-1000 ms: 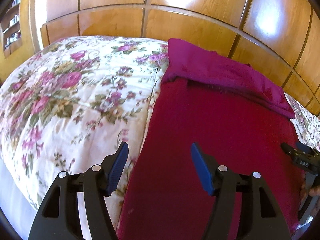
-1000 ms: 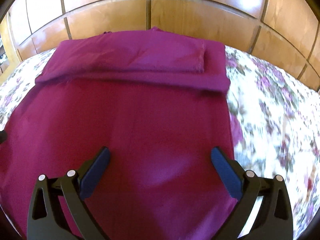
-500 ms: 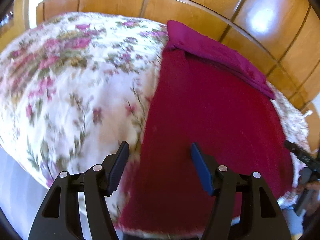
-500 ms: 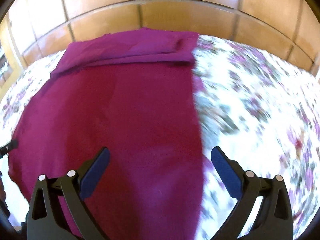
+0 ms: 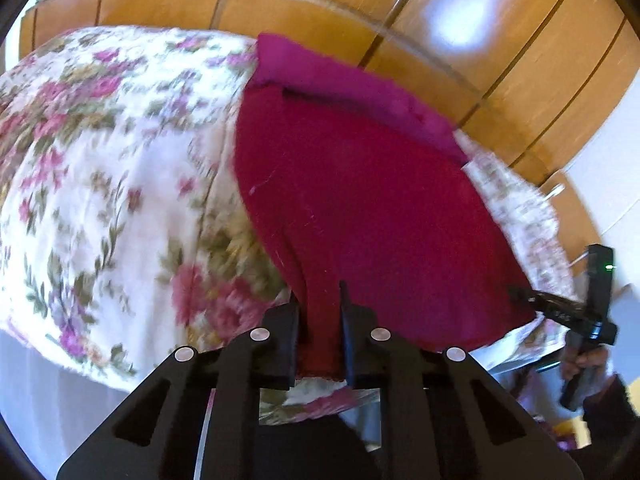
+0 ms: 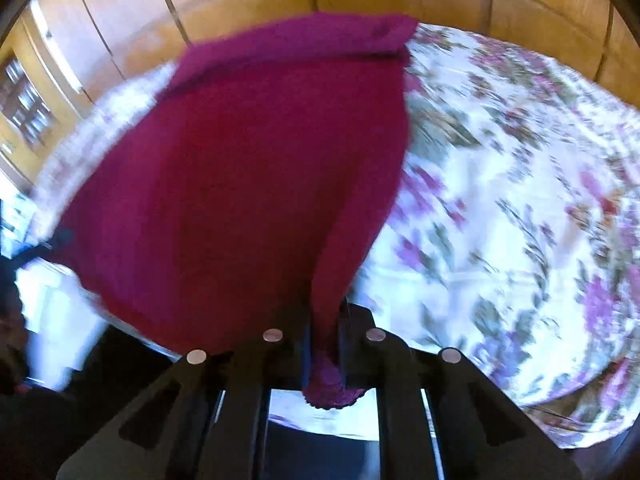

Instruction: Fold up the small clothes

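A dark red cloth (image 5: 360,200) lies spread on a floral bedspread (image 5: 100,184), its far end folded over into a lighter magenta band (image 5: 352,92). My left gripper (image 5: 320,320) is shut on the cloth's near left corner, at the bed's front edge. My right gripper (image 6: 324,340) is shut on the near right corner of the same cloth (image 6: 248,184), which bunches between the fingers. The right gripper also shows at the right of the left wrist view (image 5: 560,308), with the hand that holds it.
The floral bedspread (image 6: 520,200) covers the bed on both sides of the cloth. Wooden wall panels (image 5: 400,12) stand behind the bed. A shelf unit (image 6: 24,108) is at the far left in the right wrist view.
Both grippers were open above the cloth. They have drawn back to the near edge and shut on the two near corners, lifting the fabric slightly.
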### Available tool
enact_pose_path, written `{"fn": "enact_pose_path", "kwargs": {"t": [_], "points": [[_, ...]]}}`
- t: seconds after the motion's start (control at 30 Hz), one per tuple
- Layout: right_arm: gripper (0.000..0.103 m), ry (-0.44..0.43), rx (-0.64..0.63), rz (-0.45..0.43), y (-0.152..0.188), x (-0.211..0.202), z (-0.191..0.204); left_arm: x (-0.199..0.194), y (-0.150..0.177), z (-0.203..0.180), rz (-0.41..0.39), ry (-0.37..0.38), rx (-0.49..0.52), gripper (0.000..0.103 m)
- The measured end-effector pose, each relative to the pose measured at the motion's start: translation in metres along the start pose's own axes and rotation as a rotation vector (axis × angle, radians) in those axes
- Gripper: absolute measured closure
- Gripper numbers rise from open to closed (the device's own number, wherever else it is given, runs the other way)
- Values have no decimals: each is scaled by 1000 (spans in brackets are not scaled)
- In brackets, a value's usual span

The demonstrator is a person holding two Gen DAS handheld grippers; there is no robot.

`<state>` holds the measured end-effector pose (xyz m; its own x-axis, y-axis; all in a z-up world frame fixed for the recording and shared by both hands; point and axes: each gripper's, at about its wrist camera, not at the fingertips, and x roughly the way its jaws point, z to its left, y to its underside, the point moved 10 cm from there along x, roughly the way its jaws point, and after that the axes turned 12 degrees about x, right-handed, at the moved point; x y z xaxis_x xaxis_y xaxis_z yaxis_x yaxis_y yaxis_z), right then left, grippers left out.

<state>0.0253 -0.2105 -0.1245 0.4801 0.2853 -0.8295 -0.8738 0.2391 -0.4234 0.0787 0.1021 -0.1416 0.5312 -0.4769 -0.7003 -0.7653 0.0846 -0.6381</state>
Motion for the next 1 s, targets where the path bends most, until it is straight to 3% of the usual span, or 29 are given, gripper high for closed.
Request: {"fn": "enact_pose_path", "kwargs": {"t": [0.1, 0.23, 0.47, 0.5, 0.53, 0.57, 0.6, 0.63, 0.67, 0.8, 1.0], "points": [[94, -91, 43, -67, -35, -16, 11, -11, -27, -2, -62, 62, -22, 88], [94, -146, 119, -135, -92, -18, 8, -8, -75, 6, -123, 95, -47, 88], [93, -93, 209, -126, -164, 31, -15, 35, -155, 36, -124, 38, -93, 88], [90, -79, 211, -126, -174, 38, -17, 41, -162, 38, -117, 37, -100, 86], [77, -76, 216, -125, -181, 41, -21, 50, -173, 44, -115, 33, -117, 81], [51, -95, 234, -121, -189, 46, -21, 56, -180, 49, -111, 29, -132, 71], [36, -106, 252, -134, -192, 45, -24, 60, -187, 54, -112, 29, -148, 59], [12, -88, 274, -174, -198, 40, -28, 60, -191, 59, -122, 19, -161, 53], [10, -82, 280, -197, -199, 36, -31, 59, -195, 65, -139, -8, -171, 44], [7, -87, 293, -218, -188, 23, -46, 50, -187, 91, -171, -52, -208, 40], [8, 40, 208, -136, -129, 44, -62, 70, -123, 92, -56, -32, -162, 40]]}}
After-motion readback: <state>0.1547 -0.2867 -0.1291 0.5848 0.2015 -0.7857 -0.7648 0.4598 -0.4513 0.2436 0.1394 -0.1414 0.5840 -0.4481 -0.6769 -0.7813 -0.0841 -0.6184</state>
